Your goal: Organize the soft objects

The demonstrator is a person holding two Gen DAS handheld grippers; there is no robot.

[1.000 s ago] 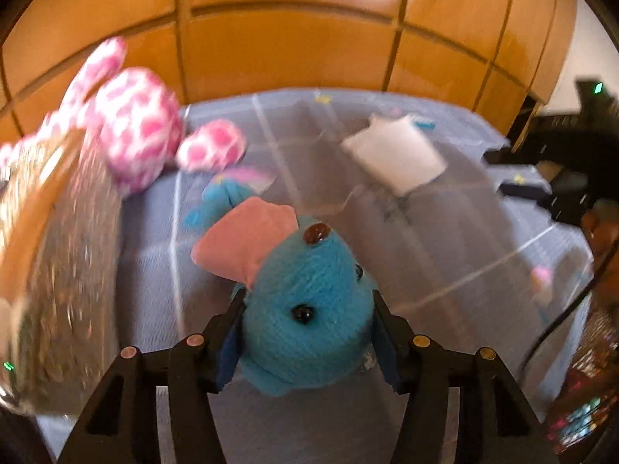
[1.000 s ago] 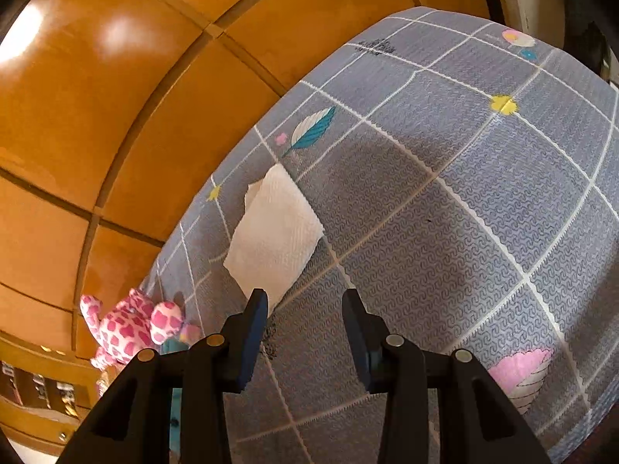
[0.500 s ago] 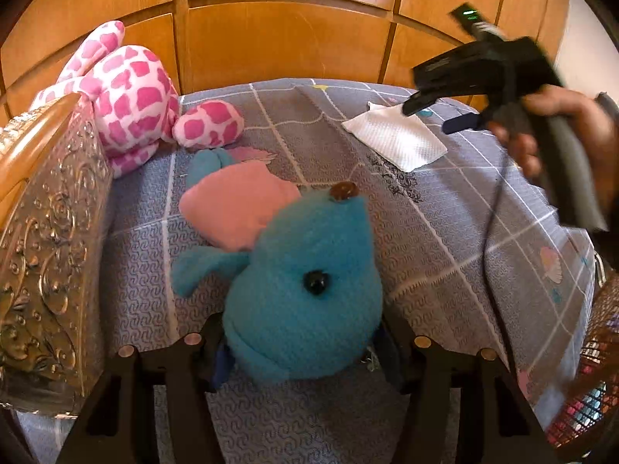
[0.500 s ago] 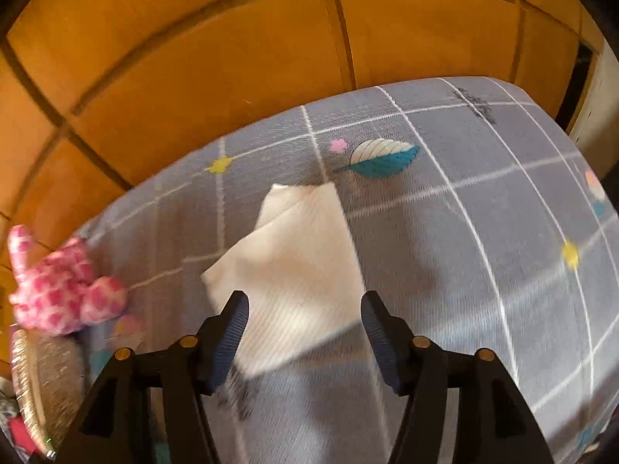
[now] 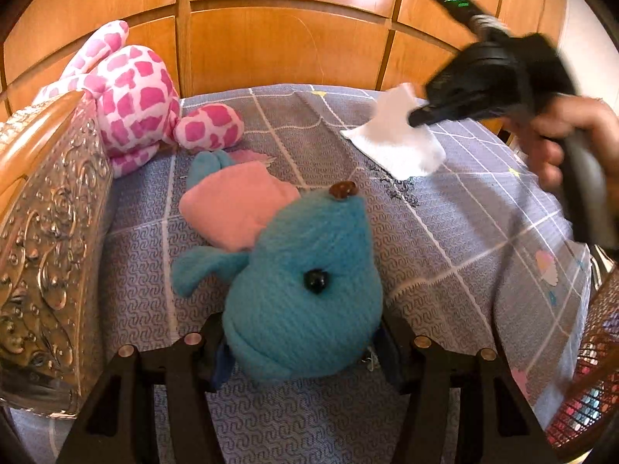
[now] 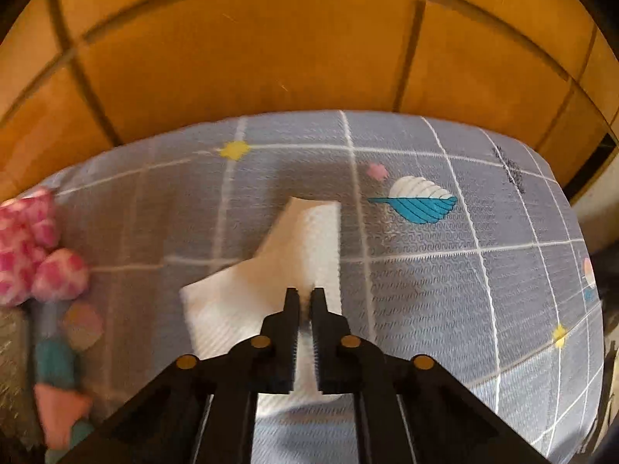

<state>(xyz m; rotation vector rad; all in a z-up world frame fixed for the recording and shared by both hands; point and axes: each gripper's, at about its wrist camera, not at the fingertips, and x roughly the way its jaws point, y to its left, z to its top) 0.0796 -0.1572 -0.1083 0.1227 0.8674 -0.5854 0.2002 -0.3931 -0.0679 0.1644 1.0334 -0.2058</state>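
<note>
White cloth [image 6: 267, 301] pinched in right gripper [image 6: 305, 297]; lift slowly, checking the fold holds; left gripper [image 5: 301, 352] clamped on blue plush [image 5: 301, 290].

Right gripper [image 5: 421, 118] and hand [image 5: 561, 143]: motion-blurred, fingertips indistinct against white cloth [image 5: 398, 143]. Blue plush toy [image 5: 305, 290]: lower head hides left gripper pads. Pink-spotted plush [image 6: 35, 255]: blurred, cut by left edge. Embossed metal panel [image 5: 42, 255]: partly out of frame.

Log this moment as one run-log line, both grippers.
left gripper: shut on blue plush toy | right gripper: shut on white cloth | surface: bedspread
</note>
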